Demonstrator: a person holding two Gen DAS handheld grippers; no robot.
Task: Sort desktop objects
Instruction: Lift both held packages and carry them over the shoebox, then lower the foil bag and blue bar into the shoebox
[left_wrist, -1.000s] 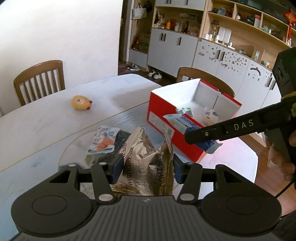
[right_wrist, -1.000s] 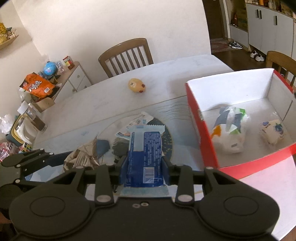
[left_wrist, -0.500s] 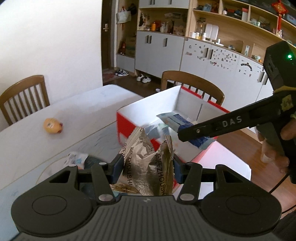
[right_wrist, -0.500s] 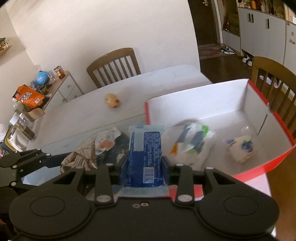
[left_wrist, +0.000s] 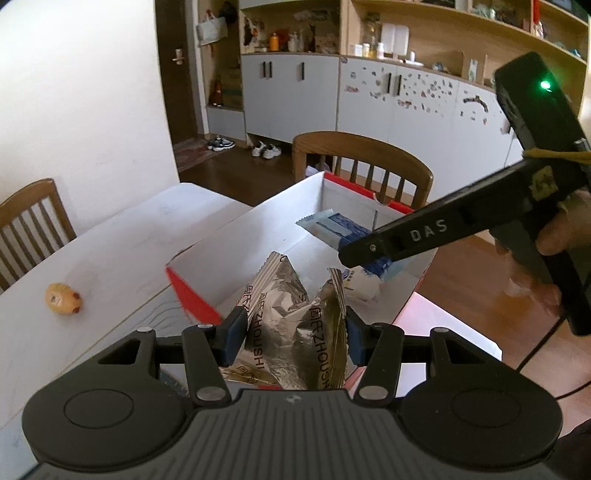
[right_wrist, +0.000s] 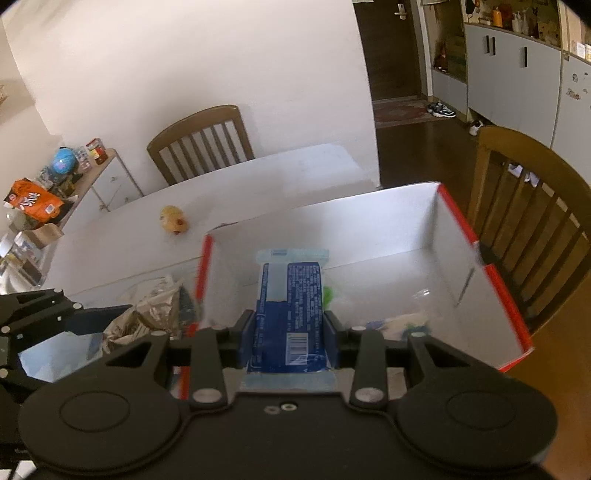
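Note:
My left gripper (left_wrist: 293, 338) is shut on a crumpled silver foil snack bag (left_wrist: 295, 325), held above the near wall of the red and white box (left_wrist: 258, 229). My right gripper (right_wrist: 288, 330) is shut on a blue and white snack packet (right_wrist: 290, 306), which hangs over the inside of the same box (right_wrist: 480, 254). In the left wrist view the right gripper (left_wrist: 354, 254) reaches in from the right with the blue packet (left_wrist: 336, 225) over the box. A white wrapped snack (left_wrist: 360, 286) lies on the box floor. The left gripper (right_wrist: 122, 314) shows at the left of the right wrist view.
A small yellow toy (left_wrist: 62, 299) lies on the white table (left_wrist: 110, 251), left of the box. Wooden chairs (left_wrist: 364, 166) stand behind the box and at the table's far side (right_wrist: 201, 142). A person's hand (left_wrist: 565, 229) holds the right gripper. A side cabinet (right_wrist: 92, 181) with clutter stands at left.
Both grippers have carried their packets from over the table's middle toward and over the red box. The box now fills the centre of both views. The grips have not changed.

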